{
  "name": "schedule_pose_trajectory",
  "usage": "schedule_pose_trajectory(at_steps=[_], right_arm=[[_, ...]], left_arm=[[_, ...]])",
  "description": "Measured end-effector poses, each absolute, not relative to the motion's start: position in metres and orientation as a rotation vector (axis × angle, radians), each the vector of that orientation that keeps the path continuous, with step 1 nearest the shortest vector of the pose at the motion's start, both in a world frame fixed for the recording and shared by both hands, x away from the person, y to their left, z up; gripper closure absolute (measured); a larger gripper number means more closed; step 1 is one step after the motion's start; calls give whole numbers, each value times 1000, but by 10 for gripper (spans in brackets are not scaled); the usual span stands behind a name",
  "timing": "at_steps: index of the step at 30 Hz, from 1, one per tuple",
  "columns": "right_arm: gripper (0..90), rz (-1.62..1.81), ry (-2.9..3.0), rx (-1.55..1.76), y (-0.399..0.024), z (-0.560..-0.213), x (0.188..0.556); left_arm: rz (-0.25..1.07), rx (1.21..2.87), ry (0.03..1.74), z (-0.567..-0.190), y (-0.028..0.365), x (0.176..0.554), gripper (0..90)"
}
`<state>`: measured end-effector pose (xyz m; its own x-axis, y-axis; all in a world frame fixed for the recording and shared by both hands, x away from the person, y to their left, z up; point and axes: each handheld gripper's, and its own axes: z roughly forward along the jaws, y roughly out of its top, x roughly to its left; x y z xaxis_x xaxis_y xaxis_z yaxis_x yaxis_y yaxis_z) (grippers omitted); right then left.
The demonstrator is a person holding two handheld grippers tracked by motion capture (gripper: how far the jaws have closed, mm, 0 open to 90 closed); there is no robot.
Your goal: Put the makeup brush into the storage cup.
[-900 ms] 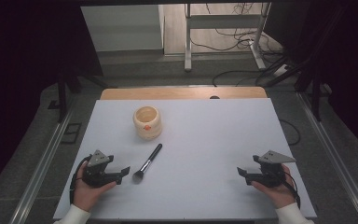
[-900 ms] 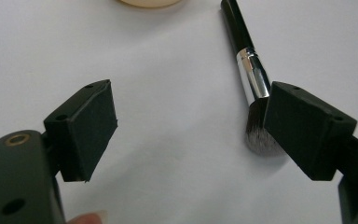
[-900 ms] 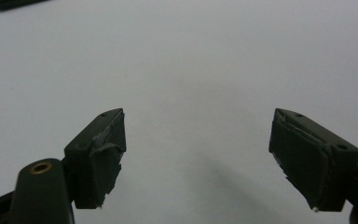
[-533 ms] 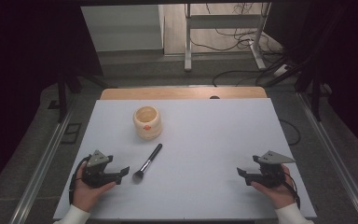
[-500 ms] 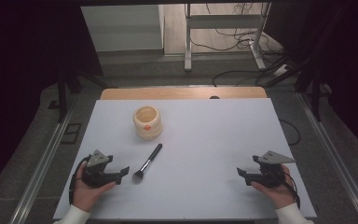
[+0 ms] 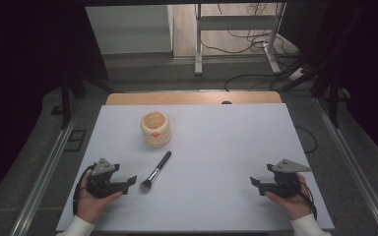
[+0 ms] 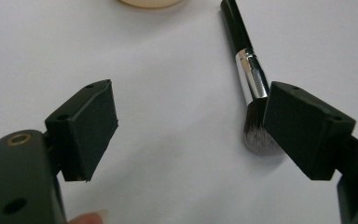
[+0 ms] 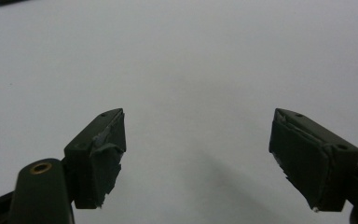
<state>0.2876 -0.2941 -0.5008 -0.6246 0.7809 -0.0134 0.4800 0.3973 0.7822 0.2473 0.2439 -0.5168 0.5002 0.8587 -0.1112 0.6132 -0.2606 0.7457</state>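
Observation:
A makeup brush (image 6: 156, 171) with a black handle, silver ferrule and dark bristles lies on the white table (image 6: 216, 147), bristles toward the near left. In the left gripper view the brush (image 7: 249, 79) has its bristle head partly behind the right jaw. My left gripper (image 6: 128, 182) rests at the near left, open, just left of the bristles; its own camera shows the left gripper (image 7: 191, 126) holding nothing. A pale wooden cup (image 6: 155, 129) stands upright beyond the brush. My right gripper (image 6: 254, 182) sits at the near right, open, and the right gripper (image 8: 198, 149) has bare table between its jaws.
A wooden strip (image 6: 194, 98) borders the table's far edge. Metal rails (image 6: 44, 172) run along both sides. Cables and a stand's legs (image 6: 236, 46) lie on the floor beyond. Dark curtains hang at left and right.

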Motion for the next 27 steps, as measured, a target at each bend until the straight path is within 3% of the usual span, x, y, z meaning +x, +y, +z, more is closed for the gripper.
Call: schedule_pose_trajectory(at_steps=[27], right_arm=[[189, 1098, 2276, 1081, -293, -499, 286]], left_arm=[[402, 1989, 1233, -491, 231, 248, 184]])
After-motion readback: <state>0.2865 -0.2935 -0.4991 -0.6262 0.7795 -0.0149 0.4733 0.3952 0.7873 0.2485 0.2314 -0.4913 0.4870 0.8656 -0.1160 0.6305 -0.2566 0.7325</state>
